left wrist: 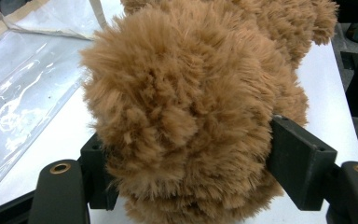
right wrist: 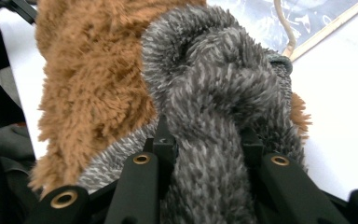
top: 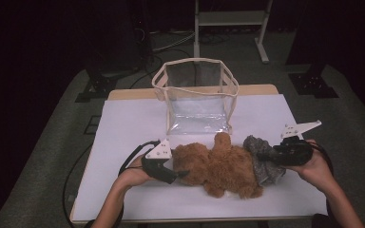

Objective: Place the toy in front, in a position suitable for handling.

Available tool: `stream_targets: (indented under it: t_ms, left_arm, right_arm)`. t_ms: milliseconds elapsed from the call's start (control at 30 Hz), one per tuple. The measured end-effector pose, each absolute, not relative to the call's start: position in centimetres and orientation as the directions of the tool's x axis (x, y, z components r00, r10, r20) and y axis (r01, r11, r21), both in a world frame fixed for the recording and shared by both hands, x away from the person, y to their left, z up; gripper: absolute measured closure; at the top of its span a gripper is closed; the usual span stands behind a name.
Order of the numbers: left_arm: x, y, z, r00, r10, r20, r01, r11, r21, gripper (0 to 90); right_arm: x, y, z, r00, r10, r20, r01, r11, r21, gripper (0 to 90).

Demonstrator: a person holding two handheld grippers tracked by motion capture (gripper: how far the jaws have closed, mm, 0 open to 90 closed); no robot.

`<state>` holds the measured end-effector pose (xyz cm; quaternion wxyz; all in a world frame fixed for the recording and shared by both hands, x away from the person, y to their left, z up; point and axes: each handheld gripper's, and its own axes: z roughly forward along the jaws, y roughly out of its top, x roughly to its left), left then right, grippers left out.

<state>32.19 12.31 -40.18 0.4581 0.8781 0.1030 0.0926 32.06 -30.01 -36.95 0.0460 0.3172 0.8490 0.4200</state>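
On the white table [top: 123, 123], the left gripper [top: 183, 174] is holding its jaws around the brown plush [top: 218, 168], while the right gripper [top: 262, 156] is pinching the grey plush [top: 266, 171] lying against it. Behind them a clear bag [top: 197, 95] is standing open near the far edge, and grey carpet [top: 43, 156] is spreading into a dark room beyond

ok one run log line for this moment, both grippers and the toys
left gripper: fingers astride brown plush toy, grip unclear | right gripper: shut on grey plush toy | clear bag: upright, behind the toys
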Motion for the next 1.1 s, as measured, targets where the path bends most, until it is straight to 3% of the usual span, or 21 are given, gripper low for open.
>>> stream_targets:
  t_ms: [233, 400, 600, 733, 900, 1100]
  left_arm:
    - [32.3, 12.2, -40.2, 0.96, 0.271, 0.065, 0.101, -0.558, 0.824, 27.1]
    - [32.3, 12.2, -40.2, 0.959, 0.274, 0.071, 0.099, -0.561, 0.822, 26.9]
    - [32.3, 12.2, -40.4, 0.96, 0.274, 0.063, 0.104, -0.554, 0.826, 26.9]
    - [32.3, 12.1, -40.4, 0.96, 0.271, 0.066, 0.102, -0.561, 0.822, 27.1]
    - [32.2, 12.0, -40.3, 0.96, 0.27, 0.076, 0.095, -0.567, 0.818, 27.0]
    - [31.8, 11.8, -40.2, 0.963, 0.25, 0.105, 0.064, -0.586, 0.808, 27.0]
  right_arm:
    - [31.2, -26.1, -33.7, -0.867, 0.482, 0.125, 0.383, 0.488, 0.784, 67.9]
    - [31.0, -21.8, -33.7, -0.917, 0.389, 0.086, 0.307, 0.552, 0.776, 67.3]
    - [31.2, -22.0, -35.1, -0.911, 0.396, 0.116, 0.338, 0.553, 0.762, 66.9]
    - [30.9, -22.3, -34.0, -0.908, 0.408, 0.094, 0.326, 0.547, 0.771, 67.4]
    - [31.7, -19.1, -31.9, -0.934, 0.353, 0.053, 0.259, 0.567, 0.782, 67.3]
    - [34.6, -15.3, -32.6, -0.938, 0.337, 0.079, 0.277, 0.596, 0.753, 66.7]
